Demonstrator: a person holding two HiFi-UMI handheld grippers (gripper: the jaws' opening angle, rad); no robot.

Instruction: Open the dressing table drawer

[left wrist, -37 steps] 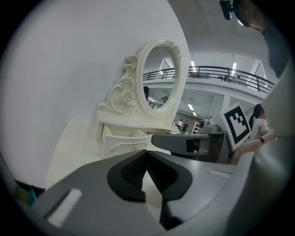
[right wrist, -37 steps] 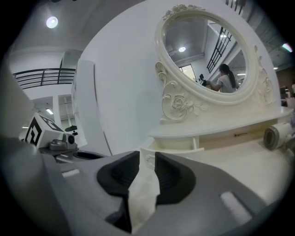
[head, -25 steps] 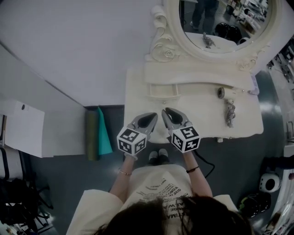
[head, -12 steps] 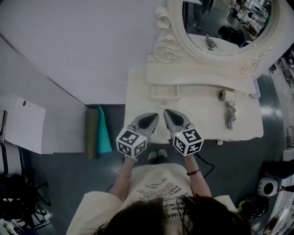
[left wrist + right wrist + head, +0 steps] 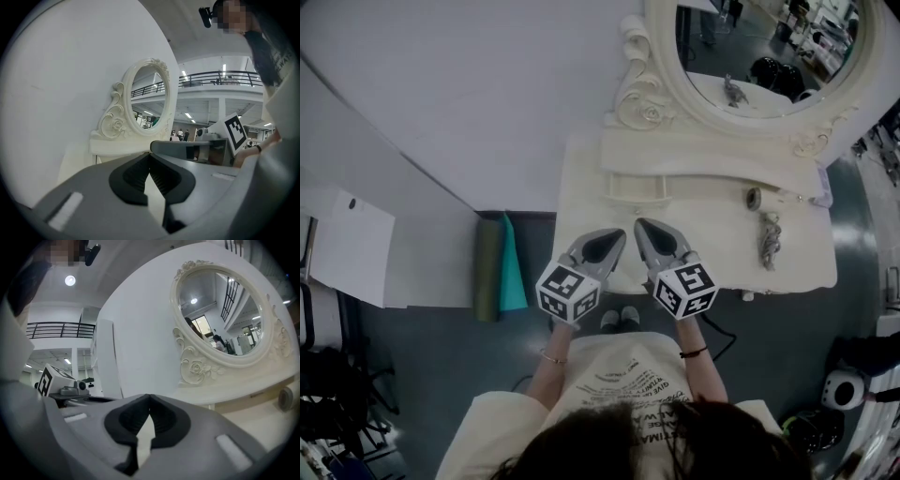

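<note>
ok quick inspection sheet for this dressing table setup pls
surface: cream dressing table, few items at its right
job's things: no drawer seen pulled out
clutter: small round object, metallic ornament
grippers: left gripper and right gripper both shut, empty, above the front edge
cables: black cable on the floor by the person
surroundings: oval mirror, white wall, green roll beside the table

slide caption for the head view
Left grey gripper and right grey gripper, both shut, held before ornate cream dressing table
</note>
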